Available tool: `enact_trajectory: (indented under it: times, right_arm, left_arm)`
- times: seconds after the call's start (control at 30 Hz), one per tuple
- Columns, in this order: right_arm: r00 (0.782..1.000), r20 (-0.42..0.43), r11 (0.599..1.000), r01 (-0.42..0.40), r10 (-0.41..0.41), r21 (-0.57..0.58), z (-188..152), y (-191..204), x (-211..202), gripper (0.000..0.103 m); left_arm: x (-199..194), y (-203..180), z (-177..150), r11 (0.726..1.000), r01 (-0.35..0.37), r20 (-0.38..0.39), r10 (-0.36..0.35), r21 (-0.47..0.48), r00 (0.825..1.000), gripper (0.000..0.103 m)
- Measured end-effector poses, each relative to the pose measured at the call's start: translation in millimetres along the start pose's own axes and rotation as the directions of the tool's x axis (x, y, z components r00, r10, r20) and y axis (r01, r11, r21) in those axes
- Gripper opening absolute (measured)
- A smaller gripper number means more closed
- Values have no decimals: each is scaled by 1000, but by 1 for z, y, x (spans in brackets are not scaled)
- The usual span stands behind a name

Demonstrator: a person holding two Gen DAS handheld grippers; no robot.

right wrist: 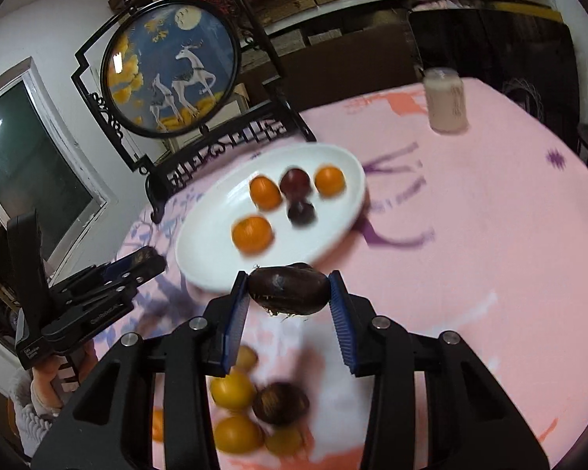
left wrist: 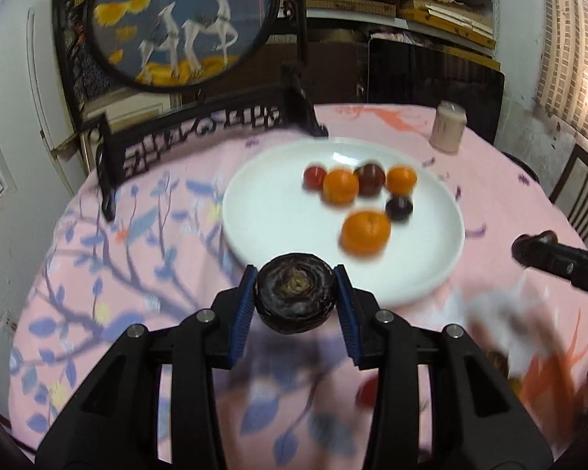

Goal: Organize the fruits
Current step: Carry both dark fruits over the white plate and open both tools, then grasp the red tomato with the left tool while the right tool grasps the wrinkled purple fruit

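Left gripper (left wrist: 296,293), black frame with blue ribbed pads, is closed to about the width of a dark brown flattened round fruit (left wrist: 296,297) and pinches it across its sides, just short of the near rim of the round white ceramic plate (left wrist: 254,211). Right gripper (right wrist: 290,293), same build, is likewise closed on a dark brown oval fruit (right wrist: 289,289) with rootlet fibres hanging under it, also just at the plate's near edge.

On the plate: three orange citrus fruits (left wrist: 365,233), dark purple round fruits (left wrist: 399,207) and a small red round fruit (left wrist: 314,177), bunched toward the far side of the plate's middle. The unsorted yellow and brown fruit pile (right wrist: 251,411) sits on the pink floral tablecloth (right wrist: 470,254), on the near side of the plate under the right gripper.

Risks, as I judge them:
- Both carried fruits are held only at the pad tips. Squeeze slack or a jerk could drop one onto the cloth before it clears the rim.
- Both grippers seem to be heading for the same near edge, so they could knock each other.
- Released fruit may roll into the cluster and scatter it, or roll off the shallow rim.
- The black carved wooden screen stand (left wrist: 200,133) is just behind the plate and the pale capped jar (right wrist: 446,102) is off to the plate's far right, so overreach could bump them.
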State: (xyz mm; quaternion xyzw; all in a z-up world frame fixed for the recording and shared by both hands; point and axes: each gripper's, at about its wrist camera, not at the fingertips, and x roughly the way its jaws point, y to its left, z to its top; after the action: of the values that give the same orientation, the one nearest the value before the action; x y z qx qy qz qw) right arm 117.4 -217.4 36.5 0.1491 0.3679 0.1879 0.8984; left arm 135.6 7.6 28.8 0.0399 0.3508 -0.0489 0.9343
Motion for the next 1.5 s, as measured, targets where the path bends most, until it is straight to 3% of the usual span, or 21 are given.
enact_trajectory:
  times: [0.2, 0.23, 0.27, 0.3, 0.4, 0.5, 0.7, 0.9, 1.07, 1.27, 1.37, 1.5]
  right_arm:
    - [997, -69, 999, 15, -18, -46, 24, 21, 54, 42]
    - [997, -76, 999, 18, -22, -48, 26, 21, 62, 44]
    - [997, -72, 999, 26, -29, -42, 26, 20, 68, 53]
    - [997, -65, 999, 32, -35, -39, 26, 17, 68, 56]
    - [999, -19, 998, 35, -36, -42, 25, 11, 59, 59]
    - [1000, 7, 1000, 20, -20, -20, 23, 5, 44, 59]
    - [999, 20, 1000, 25, -25, 14, 0, -8, 13, 66]
    - [1000, -13, 991, 28, -26, 130, -22, -37, -3, 67]
    - [1000, -6, 982, 17, -16, 189, -21, -48, -6, 67]
    - [1000, -27, 986, 2, 3, 169, -22, -41, -6, 67]
    - [1000, -28, 986, -1, 6, 166, -22, -40, -6, 67]
    - [999, -32, 986, -4, 9, 165, -22, -39, -6, 67]
  left_arm:
    - [47, -7, 15, 999, -26, -53, 25, -24, 998, 41]
    - [51, -6, 14, 999, -26, -58, 24, -27, 998, 44]
    - [54, -6, 12, 1000, -21, -61, 20, -22, 998, 48]
    - [53, -5, 11, 1000, -20, -55, 19, -18, 998, 57]
    - [45, -3, 12, 1000, -11, -26, 10, -21, 1000, 62]
    - [31, 0, 9, 1000, -7, 2, 7, -28, 1000, 75]
    - [5, 2, -18, 1000, 5, 11, -5, -13, 1000, 81]
    - [-18, -13, -57, 997, 29, -5, -29, 69, 1000, 84]
    - [-28, -30, -67, 987, 59, 15, -62, 152, 998, 84]
    - [-14, -38, -73, 978, 103, -47, -96, 184, 994, 81]
    - [-6, -39, -75, 976, 121, -79, -108, 182, 991, 77]
    - [0, -39, -76, 973, 151, -109, -133, 177, 985, 61]
